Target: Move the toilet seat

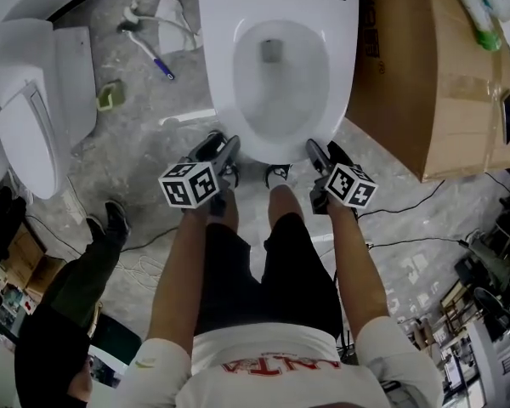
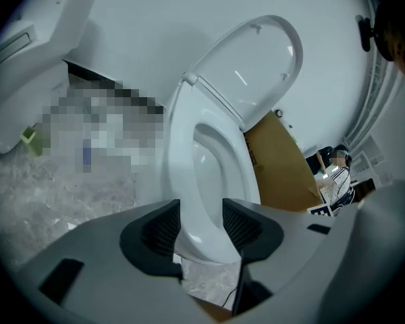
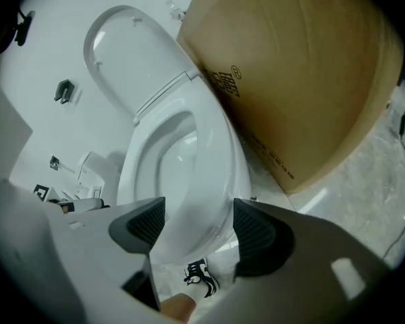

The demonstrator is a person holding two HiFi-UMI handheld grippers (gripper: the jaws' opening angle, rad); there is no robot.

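Beside the cardboard box, left tool and right tool gape astride the toilet seat.

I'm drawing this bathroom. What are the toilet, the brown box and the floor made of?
Toilet: probably glazed ceramic, glossy white with bright reflections; its raised lid may be plastic.
Box: cardboard, dull brown with printed marks.
Floor: looks like polished stone or tile, grey with pale veins.
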